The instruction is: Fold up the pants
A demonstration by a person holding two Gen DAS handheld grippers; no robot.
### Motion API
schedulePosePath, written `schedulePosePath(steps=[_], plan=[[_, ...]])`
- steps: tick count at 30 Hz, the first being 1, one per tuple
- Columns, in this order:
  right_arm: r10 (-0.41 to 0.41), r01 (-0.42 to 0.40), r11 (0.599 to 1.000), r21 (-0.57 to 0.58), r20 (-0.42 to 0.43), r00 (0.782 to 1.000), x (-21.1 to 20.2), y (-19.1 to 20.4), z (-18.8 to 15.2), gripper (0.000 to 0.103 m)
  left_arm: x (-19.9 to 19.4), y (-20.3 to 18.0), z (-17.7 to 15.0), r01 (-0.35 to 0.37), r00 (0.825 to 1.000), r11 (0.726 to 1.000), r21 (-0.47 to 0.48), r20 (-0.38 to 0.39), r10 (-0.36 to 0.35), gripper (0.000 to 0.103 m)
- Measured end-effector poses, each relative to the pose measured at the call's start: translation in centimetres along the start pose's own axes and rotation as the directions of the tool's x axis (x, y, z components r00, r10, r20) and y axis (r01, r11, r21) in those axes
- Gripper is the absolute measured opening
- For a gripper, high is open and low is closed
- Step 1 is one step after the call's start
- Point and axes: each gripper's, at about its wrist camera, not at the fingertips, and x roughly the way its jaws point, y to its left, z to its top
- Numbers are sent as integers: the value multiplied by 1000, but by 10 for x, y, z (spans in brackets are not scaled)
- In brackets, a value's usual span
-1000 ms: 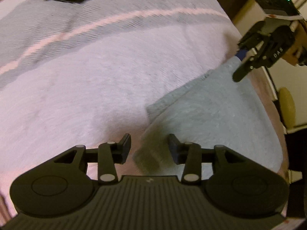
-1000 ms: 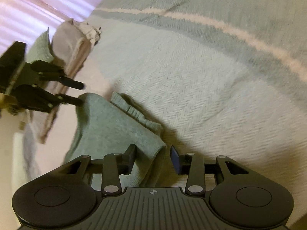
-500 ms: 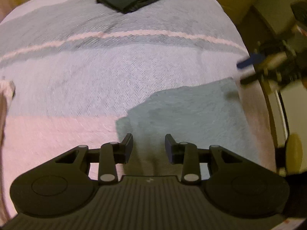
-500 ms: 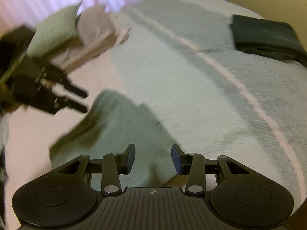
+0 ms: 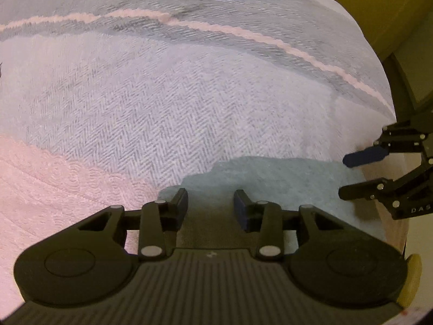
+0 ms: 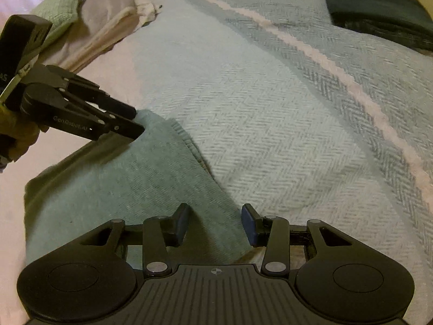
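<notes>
Both views are dim and warm-tinted, with a pink cast in the left-wrist picture and a greener one in the right-wrist picture. Fisheye bending curves the bed [image 5: 167, 103] and darkens the corners. Motion blur smears the weave toward the top and right of the left-wrist frame, while soft shadows lie beneath each tool at the bottom centre.

Open blanket [image 6: 270, 124] ahead; dark folded clothes [image 6: 379, 13] far corner, pillows [image 6: 89, 27] left.
</notes>
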Motion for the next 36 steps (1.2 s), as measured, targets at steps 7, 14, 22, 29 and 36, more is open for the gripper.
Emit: schedulePosePath(steps=[7,14,22,29,36], plan=[[-26,25,998,-57,-15,1000,-21,19,6,41,-28,-5,0,-70,998,996,-60,-13,69,35],[-80,81,995,-54,18,997,-58,51,-4,56,-98,-10,-39,-114,992,983,-144,27,119,33],[-94,94,995,-44,-1,996,-100,99,-34,59,-173,-28,-143,-152,983,960,-237,64,171,34],[-128,124,988,-95,-43,991,-122,132,-61,59,-215,-48,-240,-152,978,911,-384,78,195,36],[-137,118,969,-218,-75,988,-131,140,-71,60,-241,-70,-295,-183,967,834,-521,56,247,37]])
